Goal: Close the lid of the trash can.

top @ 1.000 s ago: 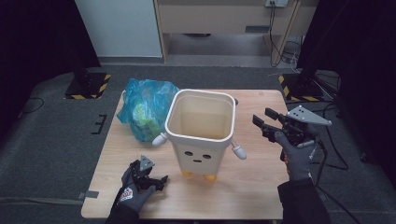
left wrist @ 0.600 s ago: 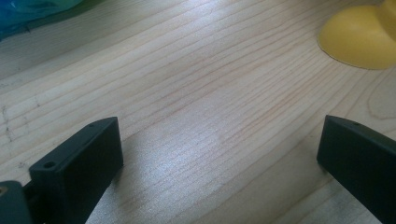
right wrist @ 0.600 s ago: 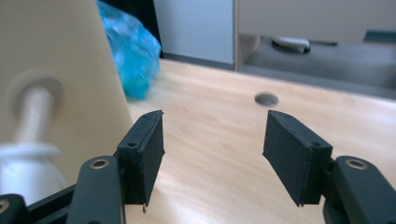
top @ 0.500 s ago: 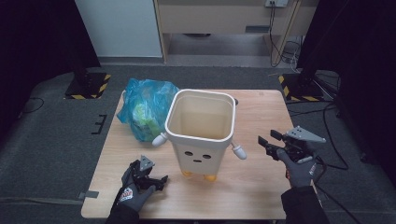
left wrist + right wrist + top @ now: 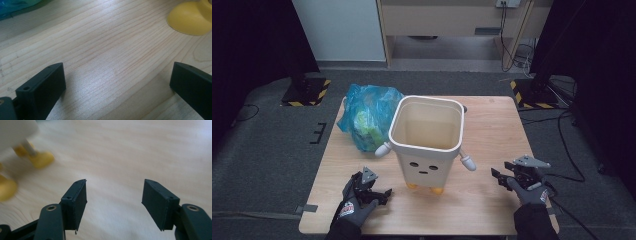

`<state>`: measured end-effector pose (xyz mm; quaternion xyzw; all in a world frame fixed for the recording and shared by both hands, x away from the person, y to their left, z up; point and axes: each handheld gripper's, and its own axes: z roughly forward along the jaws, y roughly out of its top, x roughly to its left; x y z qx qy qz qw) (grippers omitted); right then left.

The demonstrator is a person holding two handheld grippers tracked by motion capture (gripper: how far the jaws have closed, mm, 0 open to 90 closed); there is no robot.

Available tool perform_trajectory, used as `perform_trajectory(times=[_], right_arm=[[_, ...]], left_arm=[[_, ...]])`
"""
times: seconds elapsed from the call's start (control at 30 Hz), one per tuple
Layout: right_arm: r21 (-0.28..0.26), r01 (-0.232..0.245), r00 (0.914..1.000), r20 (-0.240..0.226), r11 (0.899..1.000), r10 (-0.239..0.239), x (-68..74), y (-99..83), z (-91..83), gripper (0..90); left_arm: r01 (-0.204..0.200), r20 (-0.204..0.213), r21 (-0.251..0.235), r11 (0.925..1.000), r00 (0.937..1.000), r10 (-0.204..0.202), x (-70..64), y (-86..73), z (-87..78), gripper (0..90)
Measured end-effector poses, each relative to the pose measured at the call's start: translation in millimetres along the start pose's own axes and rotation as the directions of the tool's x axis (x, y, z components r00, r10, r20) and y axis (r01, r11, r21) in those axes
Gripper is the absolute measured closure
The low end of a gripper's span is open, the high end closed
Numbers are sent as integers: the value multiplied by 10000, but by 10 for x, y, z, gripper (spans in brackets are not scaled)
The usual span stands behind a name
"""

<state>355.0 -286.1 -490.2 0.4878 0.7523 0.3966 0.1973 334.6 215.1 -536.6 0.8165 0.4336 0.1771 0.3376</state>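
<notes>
Cream bin (image 5: 427, 142) with a face, stub arms and yellow feet, upright on the worktop (image 5: 492, 125).
It stands between the two sets of jaws, ahead of both. Left gripper (image 5: 379, 192) and right gripper (image 5: 502, 177) rest low in gloved hands, jaws spread, gripping nothing.

On the counter (image 5: 492, 125) the bin (image 5: 427, 140) stands near the middle, the bag (image 5: 367, 115) touching its left side and lying farther back, with the left gripper (image 5: 379, 192) before it to the left and the right gripper (image 5: 502, 176) to its right.
</notes>
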Motion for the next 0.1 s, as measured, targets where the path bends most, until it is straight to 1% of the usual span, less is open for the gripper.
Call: perform_trajectory(times=[0.1], right_arm=[[600, -82, 9999, 125, 9982, 74, -23, -135, 64, 347]], left_arm=[[3, 5, -2, 10000, 10000, -3, 1, 0, 0, 0]])
